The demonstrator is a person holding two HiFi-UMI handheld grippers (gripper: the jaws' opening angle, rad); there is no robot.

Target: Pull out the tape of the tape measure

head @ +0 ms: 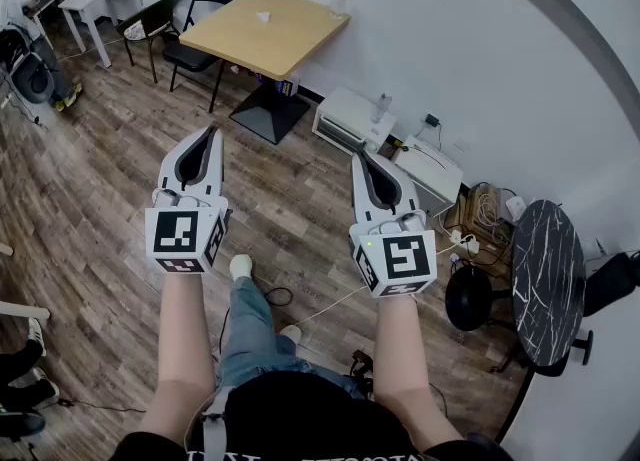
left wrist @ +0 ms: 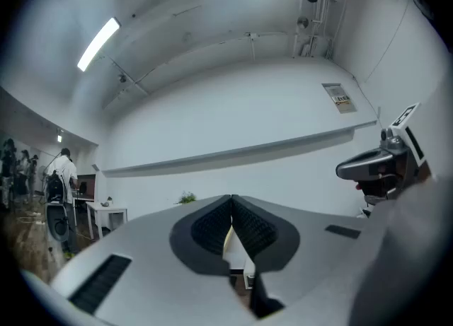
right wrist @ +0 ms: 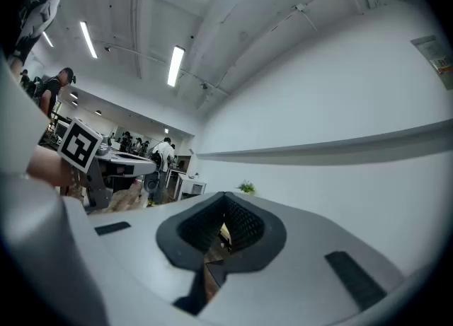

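Observation:
No tape measure shows in any view. In the head view a person holds both grippers out at about waist height over a wooden floor, side by side and pointing toward the far wall. My left gripper (head: 211, 132) is shut with nothing between its jaws. The left gripper view has its dark pads meeting at the tip (left wrist: 231, 197), with a white wall behind. My right gripper (head: 356, 156) is also shut and empty, and its pads touch in the right gripper view (right wrist: 225, 196). Each gripper appears at the edge of the other's view.
A light wooden table (head: 265, 31) with a black folding chair (head: 205, 9) stands ahead by the wall. A low white unit (head: 350, 117) and a tangle of cables (head: 485, 209) sit along the wall. At the right are a round black marble table (head: 545, 279) and a black stool (head: 468, 297).

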